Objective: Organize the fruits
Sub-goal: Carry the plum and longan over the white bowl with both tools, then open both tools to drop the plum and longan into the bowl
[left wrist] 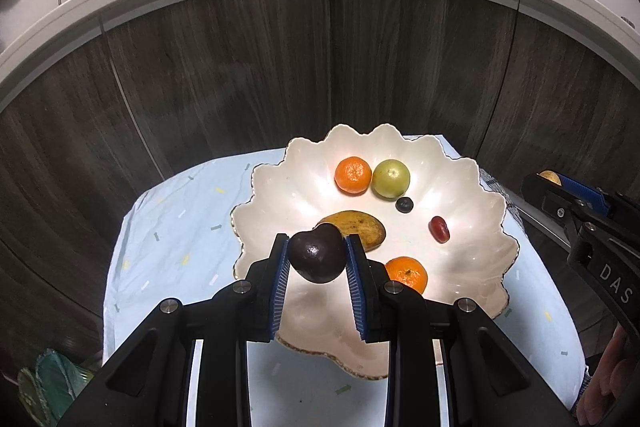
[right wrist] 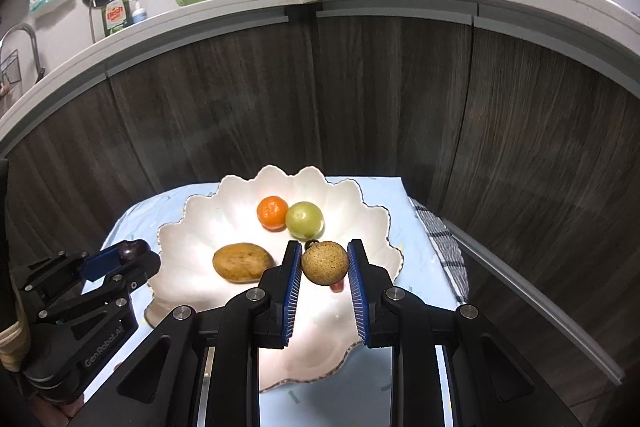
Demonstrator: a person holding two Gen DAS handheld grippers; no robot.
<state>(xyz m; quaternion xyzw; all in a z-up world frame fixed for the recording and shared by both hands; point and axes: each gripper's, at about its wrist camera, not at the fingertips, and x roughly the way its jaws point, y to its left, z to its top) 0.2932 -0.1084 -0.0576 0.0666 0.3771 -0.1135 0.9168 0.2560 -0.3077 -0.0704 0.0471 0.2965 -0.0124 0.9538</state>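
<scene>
Now, left claw clamped on dark plum, right claw gripping brown, perhaps longan, fruit, above plate

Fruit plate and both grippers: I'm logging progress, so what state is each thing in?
Left gripper: shut on dark purple fruit, over the plate.
Right gripper: shut on round tan fruit, over the plate.
Scalloped white plate: upright, holding six fruits.
Brownish mango: lying in plate.

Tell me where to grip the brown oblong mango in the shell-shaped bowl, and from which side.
Grip the mango across its narrow middle, coming from above. It lies flat on its broad side in the bowl, long axis running left-right in the right wrist view, with bare bowl in front and behind for the jaws.
</scene>
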